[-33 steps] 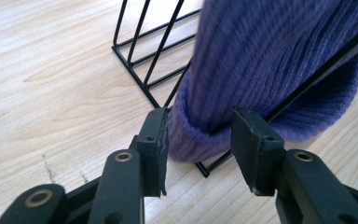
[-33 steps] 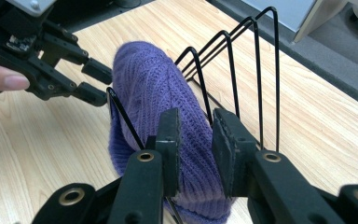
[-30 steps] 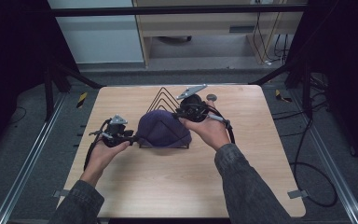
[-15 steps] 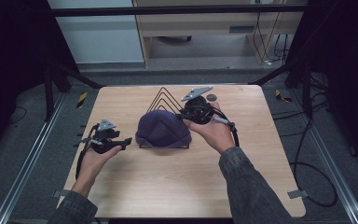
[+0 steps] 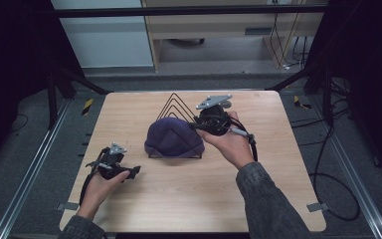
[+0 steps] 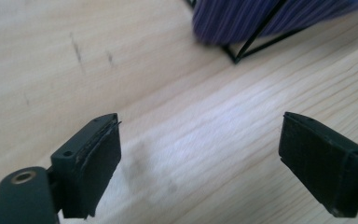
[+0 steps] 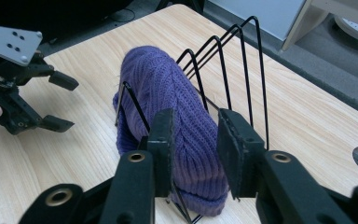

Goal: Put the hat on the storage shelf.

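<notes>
The purple knit beanie sits draped over a black wire rack at the middle of the tabletop, so the wires prop it in shape. Your right gripper hovers at its right end, fingers partly spread and empty, the knit showing between them. Your left gripper rests well apart on bare wood, fingers released wide.

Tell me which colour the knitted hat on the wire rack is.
Purple; the hat shows best in the right gripper view.
</notes>
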`<state>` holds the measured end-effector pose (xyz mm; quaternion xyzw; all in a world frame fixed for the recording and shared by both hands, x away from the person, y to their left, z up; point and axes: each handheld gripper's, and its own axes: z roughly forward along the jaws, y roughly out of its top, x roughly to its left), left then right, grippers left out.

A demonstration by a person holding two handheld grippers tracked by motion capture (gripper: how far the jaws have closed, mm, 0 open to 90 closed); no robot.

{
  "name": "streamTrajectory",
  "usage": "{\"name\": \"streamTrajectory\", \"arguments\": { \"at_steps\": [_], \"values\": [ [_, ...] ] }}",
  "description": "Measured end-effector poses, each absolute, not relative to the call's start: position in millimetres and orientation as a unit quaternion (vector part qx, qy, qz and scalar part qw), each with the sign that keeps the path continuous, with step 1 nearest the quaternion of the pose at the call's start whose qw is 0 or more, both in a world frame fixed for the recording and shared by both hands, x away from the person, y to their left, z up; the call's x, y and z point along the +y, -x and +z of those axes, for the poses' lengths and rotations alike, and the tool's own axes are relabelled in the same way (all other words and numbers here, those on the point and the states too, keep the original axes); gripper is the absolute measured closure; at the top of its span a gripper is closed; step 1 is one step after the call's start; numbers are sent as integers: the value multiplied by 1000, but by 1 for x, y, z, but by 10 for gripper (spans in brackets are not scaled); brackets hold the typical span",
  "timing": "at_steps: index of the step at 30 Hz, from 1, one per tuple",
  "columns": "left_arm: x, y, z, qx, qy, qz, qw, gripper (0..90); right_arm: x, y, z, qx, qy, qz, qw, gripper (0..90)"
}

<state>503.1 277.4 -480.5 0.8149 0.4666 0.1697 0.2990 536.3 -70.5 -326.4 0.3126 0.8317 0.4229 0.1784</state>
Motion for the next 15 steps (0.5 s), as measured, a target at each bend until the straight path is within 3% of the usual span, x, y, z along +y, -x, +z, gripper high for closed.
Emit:
{"name": "streamTrajectory", "arguments": {
  "at_steps": [7,15],
  "values": [
    [290,-504,-492,480,-816,153,283,105,-79,-533,-321,826,-322,426,179,564],
    [290,-502,-498,472,-816,173,285,44,-86,-528,-322,828,-326,417,187,429]
  ]
}}
